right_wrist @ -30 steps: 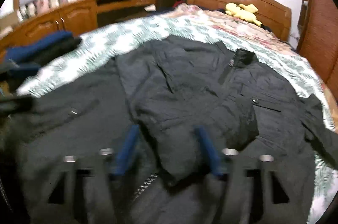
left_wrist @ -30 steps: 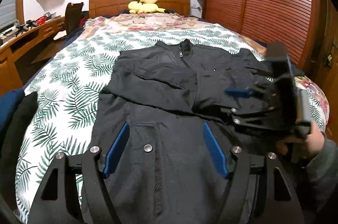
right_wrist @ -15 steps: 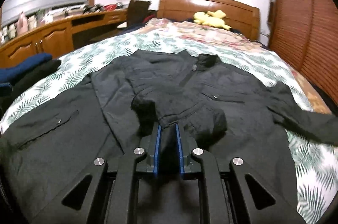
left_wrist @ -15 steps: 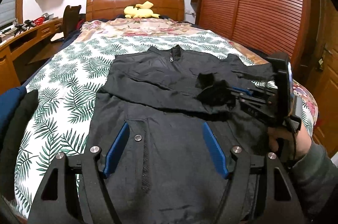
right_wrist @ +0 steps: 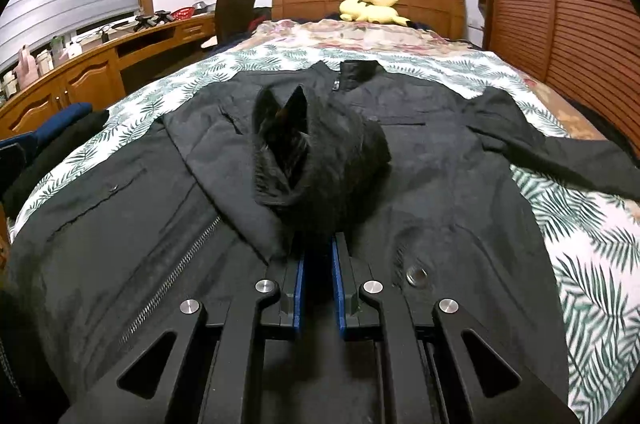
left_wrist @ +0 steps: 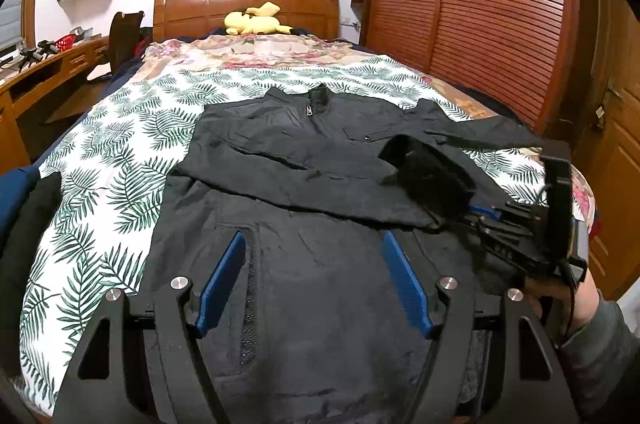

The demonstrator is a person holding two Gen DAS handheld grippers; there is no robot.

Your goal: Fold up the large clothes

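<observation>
Right tongs (right_wrist: 318, 256) are clamped on the cuff (right_wrist: 288, 159) of the black zip-up fabric jacket's (left_wrist: 312, 191) sleeve, which is held raised over the jacket's chest w/ its open end up. Left tongs (left_wrist: 314, 272) are spread wide, nothing between the blue pads (left_wrist: 222, 280), and are held over the jacket's lower front. The jacket is laid flat, collar twd the wooden headboard (left_wrist: 246, 1), on the palm-leaf print bedspread (left_wrist: 120, 151). A yellow plush toy (left_wrist: 256, 19) is seen by the headboard.

The bed (left_wrist: 120, 159) wears a palm-leaf cover, with a floral blanket (left_wrist: 256, 49) toward the wooden headboard. On it lie a black jacket (left_wrist: 304, 264) spread flat, a yellow plush toy (left_wrist: 254, 20) at the head, and dark folded clothes (left_wrist: 24, 199) at its left edge.
</observation>
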